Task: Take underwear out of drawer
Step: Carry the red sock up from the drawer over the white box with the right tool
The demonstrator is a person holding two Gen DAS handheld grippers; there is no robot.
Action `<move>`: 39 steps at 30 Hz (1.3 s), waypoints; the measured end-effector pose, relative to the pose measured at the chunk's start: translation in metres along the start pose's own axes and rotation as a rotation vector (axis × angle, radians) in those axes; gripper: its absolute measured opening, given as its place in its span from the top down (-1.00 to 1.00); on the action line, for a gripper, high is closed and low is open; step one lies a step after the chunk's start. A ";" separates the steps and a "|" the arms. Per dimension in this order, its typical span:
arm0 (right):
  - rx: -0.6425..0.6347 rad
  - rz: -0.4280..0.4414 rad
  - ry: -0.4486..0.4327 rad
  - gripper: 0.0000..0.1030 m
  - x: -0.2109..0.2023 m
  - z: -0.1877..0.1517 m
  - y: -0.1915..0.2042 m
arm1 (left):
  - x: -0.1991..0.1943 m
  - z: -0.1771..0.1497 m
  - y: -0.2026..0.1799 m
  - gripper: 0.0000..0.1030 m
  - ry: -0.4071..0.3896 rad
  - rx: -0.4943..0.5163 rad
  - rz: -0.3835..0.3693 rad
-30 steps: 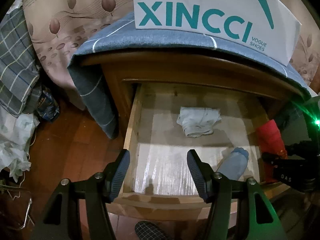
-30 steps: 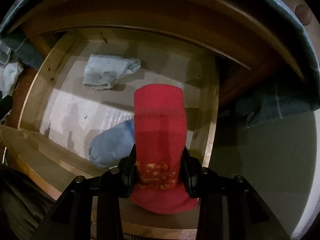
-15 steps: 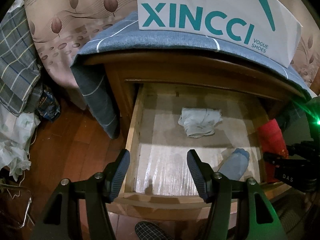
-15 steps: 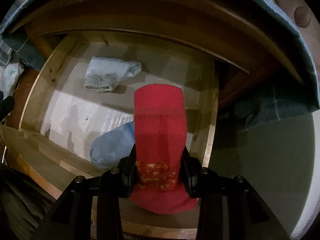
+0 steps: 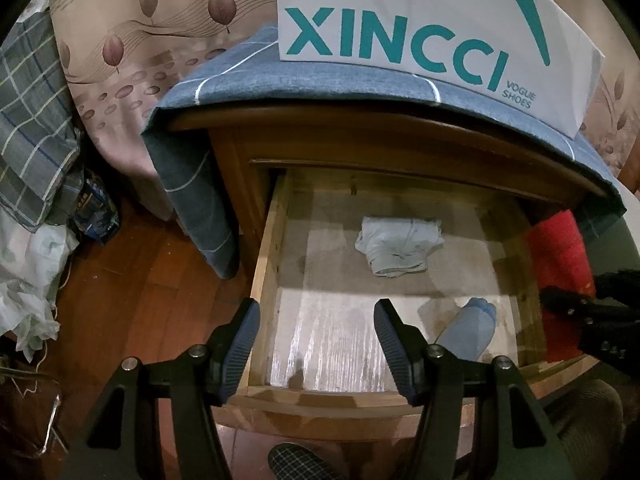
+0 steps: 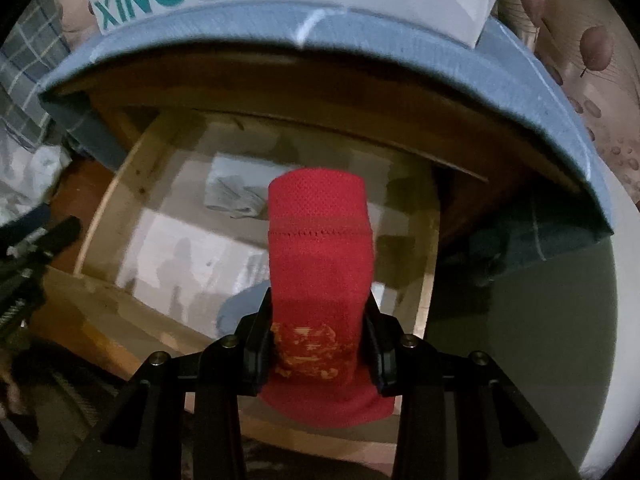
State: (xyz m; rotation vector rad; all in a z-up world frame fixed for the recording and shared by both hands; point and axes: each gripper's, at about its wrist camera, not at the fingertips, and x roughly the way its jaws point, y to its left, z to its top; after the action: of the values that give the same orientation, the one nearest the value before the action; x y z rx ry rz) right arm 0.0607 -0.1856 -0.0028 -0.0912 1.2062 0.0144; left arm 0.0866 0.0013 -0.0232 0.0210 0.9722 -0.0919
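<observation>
- Right gripper (image 6: pixel 318 344): jaws clamped on a folded red underwear piece (image 6: pixel 320 264). Cloth stands up between the 2 pads; yellow print shows at pad level.
- Red piece is above the drawer's right front corner, clear of the drawer floor. In the left wrist view it shows at the drawer's right edge (image 5: pixel 560 264), with the right gripper's dark body just below it.
- Left gripper (image 5: pixel 316 344): jaws apart, nothing between them. It hangs above the drawer's front left part; the left finger (image 5: pixel 240 340) lies over the left side wall.
- Drawer (image 5: pixel 264 280): wooden, pulled out of a wooden nightstand (image 5: pixel 360 140), pale liner on the floor.
- Inside: 1 folded light grey garment (image 5: pixel 400 246) near the back centre; 1 light blue rolled item (image 5: pixel 468 334) at the front right, lying on the liner. The 2 lie apart.
- Nightstand top carries a blue-grey cloth (image 5: pixel 320 80) with white lines, draped down the left side; a white bag (image 5: pixel 420 12) printed "XINCCI VOGUE SHOES" stands on it.
- Right wrist view is blurred in the background.
- A checked slipper toe (image 5: pixel 300 462) is at the bottom edge, below the drawer front.
</observation>
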 end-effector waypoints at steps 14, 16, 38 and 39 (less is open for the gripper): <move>-0.023 0.071 -0.111 0.31 -0.101 0.036 0.008 | -0.002 0.001 0.003 -0.18 -0.003 -0.017 -0.009; -0.030 0.074 -0.136 0.31 -0.119 0.047 0.007 | -0.002 0.001 0.004 -0.18 -0.005 -0.020 -0.012; 0.062 -0.047 -0.290 0.31 -0.176 0.213 -0.029 | -0.003 0.001 0.006 -0.18 -0.009 -0.027 -0.008; 0.070 -0.060 -0.284 0.31 -0.171 0.222 -0.032 | -0.003 0.001 0.006 -0.18 -0.010 -0.025 -0.009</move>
State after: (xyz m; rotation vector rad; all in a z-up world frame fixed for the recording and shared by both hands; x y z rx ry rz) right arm 0.2085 -0.1934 0.2375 -0.0612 0.9190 -0.0653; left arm 0.0862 0.0071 -0.0198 -0.0068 0.9632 -0.0881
